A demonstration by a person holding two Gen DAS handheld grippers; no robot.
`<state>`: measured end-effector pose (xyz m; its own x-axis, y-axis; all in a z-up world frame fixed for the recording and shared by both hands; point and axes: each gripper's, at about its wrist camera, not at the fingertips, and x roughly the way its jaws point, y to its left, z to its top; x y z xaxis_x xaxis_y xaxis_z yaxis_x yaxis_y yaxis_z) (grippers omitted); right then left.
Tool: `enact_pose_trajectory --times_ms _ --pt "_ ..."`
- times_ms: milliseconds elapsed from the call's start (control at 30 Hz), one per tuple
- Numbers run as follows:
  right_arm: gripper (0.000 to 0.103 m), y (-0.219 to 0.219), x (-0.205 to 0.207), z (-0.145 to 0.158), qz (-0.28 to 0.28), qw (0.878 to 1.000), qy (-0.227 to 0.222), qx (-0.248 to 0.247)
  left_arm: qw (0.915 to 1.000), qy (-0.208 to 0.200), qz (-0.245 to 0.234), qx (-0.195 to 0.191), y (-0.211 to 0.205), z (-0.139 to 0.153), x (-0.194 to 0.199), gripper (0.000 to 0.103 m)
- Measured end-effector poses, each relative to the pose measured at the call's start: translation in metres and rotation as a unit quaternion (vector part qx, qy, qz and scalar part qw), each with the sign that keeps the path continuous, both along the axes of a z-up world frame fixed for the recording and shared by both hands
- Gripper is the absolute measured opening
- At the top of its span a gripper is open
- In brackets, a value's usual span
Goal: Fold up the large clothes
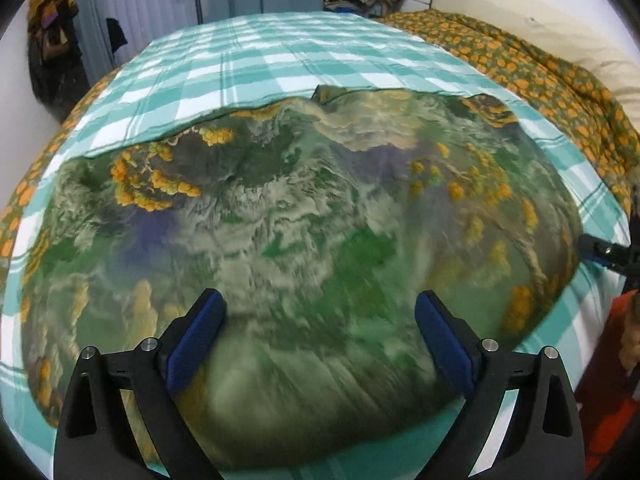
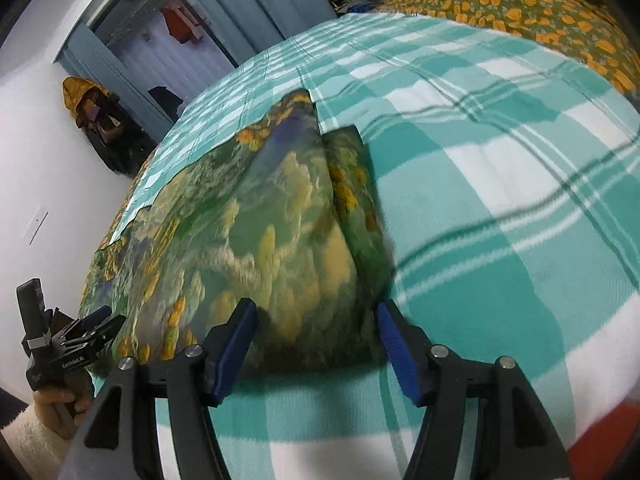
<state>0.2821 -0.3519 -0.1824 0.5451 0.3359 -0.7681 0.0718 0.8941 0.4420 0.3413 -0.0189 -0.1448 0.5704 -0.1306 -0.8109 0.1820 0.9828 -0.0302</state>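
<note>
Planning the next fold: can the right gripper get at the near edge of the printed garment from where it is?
Probably yes. The right gripper has its jaws open, with the near edge of the printed garment lying between them on the checked blanket; nothing lies across that edge.

Even, soft indoor light, no glare. Heavy fisheye bowing, dark vignette at corners. Motion blur smears garment (image 1: 304, 240) print (worst near lens).

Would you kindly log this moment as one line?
step: fold pending | cloth: green-and-yellow print, spread on checked bedsheet | left gripper: open, empty, over cloth | right gripper: open, empty, at cloth's near edge
</note>
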Motion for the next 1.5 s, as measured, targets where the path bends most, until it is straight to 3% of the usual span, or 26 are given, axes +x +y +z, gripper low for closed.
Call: enact_pose_trajectory --times_ms 67,200,333,433,567,600,700,833,967,1033,1133,1267,1367,1467,1500 --pt "0.067 -0.005 -0.006 -0.006 -0.004 1.000 0.010 0.013 0.9996 -0.016 -0.009 -0.020 -0.004 0.010 -0.005 0.097" --pt "0.067 -0.013 -0.012 -0.018 -0.030 0.994 0.036 0.102 0.9982 -0.028 -0.023 -0.047 -0.017 0.020 -0.006 0.097" --pt "0.067 -0.010 -0.004 -0.030 -0.048 0.983 0.051 0.171 0.9987 0.004 -0.048 -0.017 -0.039 -0.015 0.004 0.097" --pt "0.072 -0.012 0.016 -0.036 -0.090 0.976 0.048 0.194 0.9983 0.002 -0.059 -0.002 -0.046 -0.033 0.006 0.102" --pt "0.071 -0.015 0.029 -0.051 -0.154 0.959 0.045 0.233 0.9979 0.011 -0.064 -0.008 -0.045 -0.031 0.009 0.102" --pt "0.061 -0.015 0.029 -0.050 -0.158 0.961 0.040 0.226 0.9977 0.016 -0.066 -0.008 -0.045 -0.028 0.009 0.102" --pt "0.043 -0.009 0.026 -0.040 -0.133 0.975 0.015 0.180 0.9973 0.042 -0.057 -0.019 -0.039 -0.012 0.008 0.098" --pt "0.035 0.007 0.017 -0.003 -0.073 0.992 -0.043 0.096 0.9952 0.055 -0.028 -0.076 -0.019 0.030 0.006 0.091" --pt "0.033 0.042 0.007 0.041 -0.015 0.992 -0.124 -0.026 0.9948 0.015 -0.046 -0.090 -0.029 0.093 0.021 0.092" --pt "0.033 0.065 -0.003 0.066 0.020 0.981 -0.174 -0.086 0.9917 0.018 -0.080 -0.099 -0.048 0.125 0.033 0.092" --pt "0.033 0.097 -0.020 0.092 0.071 0.958 -0.233 -0.154 0.9853 0.032 -0.128 -0.108 -0.071 0.150 0.045 0.093" --pt "0.033 0.138 -0.045 0.112 0.133 0.926 -0.282 -0.214 0.9742 0.050 -0.189 -0.112 -0.104 0.164 0.046 0.096" --pt "0.033 0.169 -0.060 0.120 0.178 0.901 -0.306 -0.250 0.9766 0.047 -0.200 -0.063 -0.118 0.157 0.045 0.098" --pt "0.033 0.197 -0.074 0.125 0.212 0.881 -0.326 -0.269 0.9822 0.033 -0.182 0.031 -0.127 0.140 0.041 0.098" --pt "0.033 0.204 -0.076 0.125 0.221 0.878 -0.329 -0.269 0.9825 0.026 -0.175 0.058 -0.127 0.134 0.040 0.084"
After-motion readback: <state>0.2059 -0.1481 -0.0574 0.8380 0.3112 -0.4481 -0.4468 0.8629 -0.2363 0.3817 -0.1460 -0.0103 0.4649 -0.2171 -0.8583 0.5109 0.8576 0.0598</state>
